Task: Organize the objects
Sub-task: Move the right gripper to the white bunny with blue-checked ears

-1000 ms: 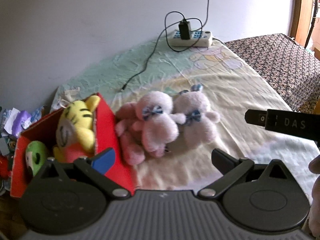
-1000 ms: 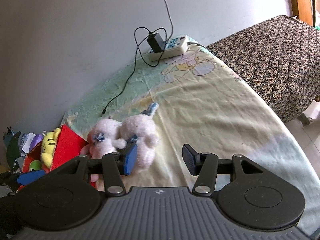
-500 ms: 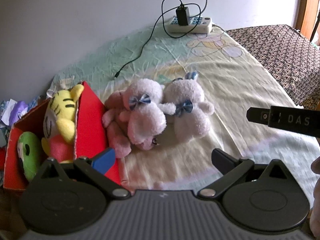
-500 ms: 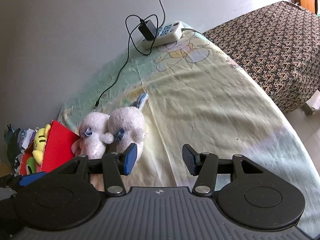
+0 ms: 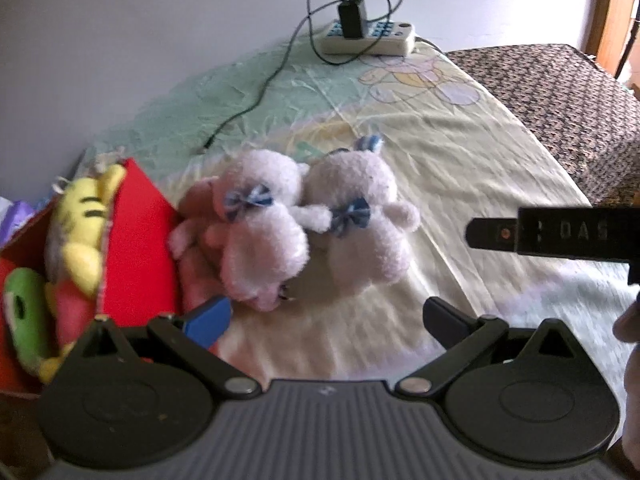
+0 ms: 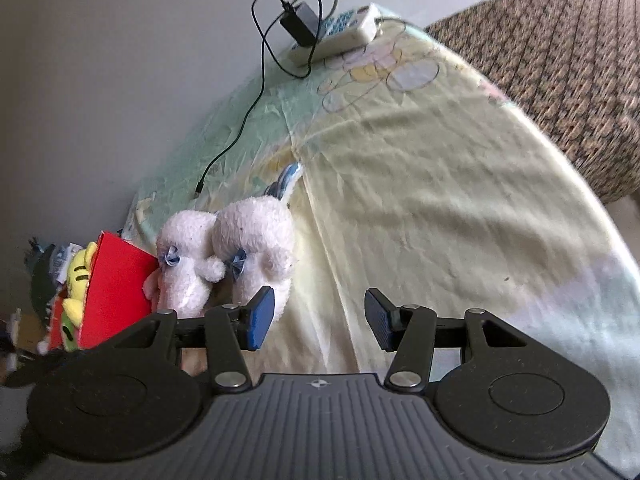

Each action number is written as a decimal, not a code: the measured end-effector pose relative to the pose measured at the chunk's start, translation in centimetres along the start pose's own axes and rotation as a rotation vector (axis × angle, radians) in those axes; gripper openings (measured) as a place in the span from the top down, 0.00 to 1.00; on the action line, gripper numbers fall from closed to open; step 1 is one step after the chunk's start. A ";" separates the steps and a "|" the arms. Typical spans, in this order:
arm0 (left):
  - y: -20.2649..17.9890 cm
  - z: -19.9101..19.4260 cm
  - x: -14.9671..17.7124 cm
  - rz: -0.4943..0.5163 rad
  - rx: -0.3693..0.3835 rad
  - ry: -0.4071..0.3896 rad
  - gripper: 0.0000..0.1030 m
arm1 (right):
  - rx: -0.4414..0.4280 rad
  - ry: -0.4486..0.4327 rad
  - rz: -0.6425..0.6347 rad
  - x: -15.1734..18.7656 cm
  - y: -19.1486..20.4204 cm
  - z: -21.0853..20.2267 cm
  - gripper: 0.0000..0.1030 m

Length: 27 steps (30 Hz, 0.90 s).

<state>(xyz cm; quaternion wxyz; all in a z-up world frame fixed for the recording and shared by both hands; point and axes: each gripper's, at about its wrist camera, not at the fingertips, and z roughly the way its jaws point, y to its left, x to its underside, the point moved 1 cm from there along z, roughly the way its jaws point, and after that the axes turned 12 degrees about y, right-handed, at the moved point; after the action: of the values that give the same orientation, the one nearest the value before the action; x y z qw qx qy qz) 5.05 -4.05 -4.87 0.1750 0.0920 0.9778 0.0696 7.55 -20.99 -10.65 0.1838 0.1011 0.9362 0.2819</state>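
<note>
Hovering over the bedsheet, the left gripper has its fingers spread wide with nothing between them. Taking the red box as the marker: a yellow tiger plush and a green toy sit inside it, a pink plush presses against its outer wall, and two pale bears with blue bows, first bear and second bear, lie side by side just beyond, touching each other. The right gripper, fingers also wide and empty, hangs well clear of the box, near the second bear. A power strip lies far from the box, by the wall.
</note>
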 end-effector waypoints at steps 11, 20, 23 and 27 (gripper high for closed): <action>0.8 2.2 -0.2 -0.010 0.173 -0.027 0.05 | -0.147 0.073 0.021 -2.3 -0.7 3.1 0.49; 0.1 4.8 -2.3 0.009 0.266 -0.022 0.20 | -0.230 0.102 0.026 -4.8 -1.0 5.8 0.49; 0.2 6.1 -3.1 0.006 0.262 -0.008 0.25 | -0.270 0.111 0.011 -5.2 -0.9 6.6 0.49; 0.2 7.4 -3.8 0.014 0.266 0.010 0.28 | -0.295 0.140 -0.006 -5.4 -0.4 8.0 0.56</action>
<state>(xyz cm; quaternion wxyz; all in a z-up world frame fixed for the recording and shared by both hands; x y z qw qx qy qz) 11.27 -3.84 -10.45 0.1560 0.1208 0.9786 -0.0590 15.67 -18.96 -15.51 0.1315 0.0504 0.8955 0.4221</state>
